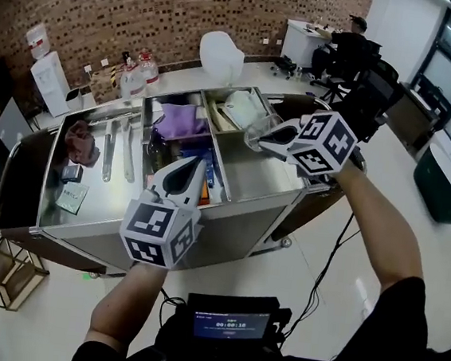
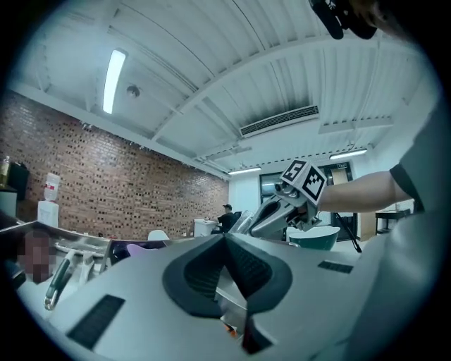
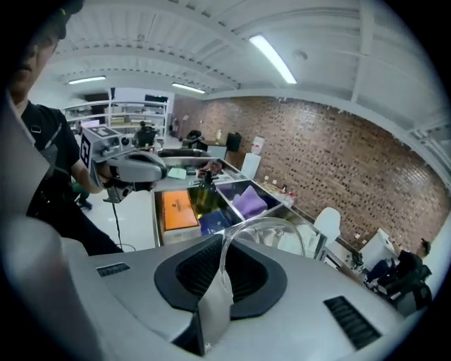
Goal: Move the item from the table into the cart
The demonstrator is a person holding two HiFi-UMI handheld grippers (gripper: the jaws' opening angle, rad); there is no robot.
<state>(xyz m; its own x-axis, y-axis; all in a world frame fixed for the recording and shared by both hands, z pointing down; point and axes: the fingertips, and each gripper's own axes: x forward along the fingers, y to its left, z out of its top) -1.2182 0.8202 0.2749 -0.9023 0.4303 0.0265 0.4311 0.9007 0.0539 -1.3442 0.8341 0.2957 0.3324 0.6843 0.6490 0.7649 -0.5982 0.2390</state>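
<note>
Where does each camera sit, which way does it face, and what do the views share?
Head view: on the person's head, looking steeply down at the cart; both forearms, left gripper, right gripper show.
Left gripper view: on that gripper, tilted up toward the ceiling; its shut jaws, the right forearm.
Right gripper view: on that gripper, facing over the cart; jaws clamping the glass.
Shared: each gripper view shows the other gripper.

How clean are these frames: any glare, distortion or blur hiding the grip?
Head view: fisheye bends the brick wall; the steel cart mirrors light. Left gripper view: dark round vignette, bright ceiling lamp. Right gripper view: sharp, but the clear glass pinched by the right gripper is faint.
</note>
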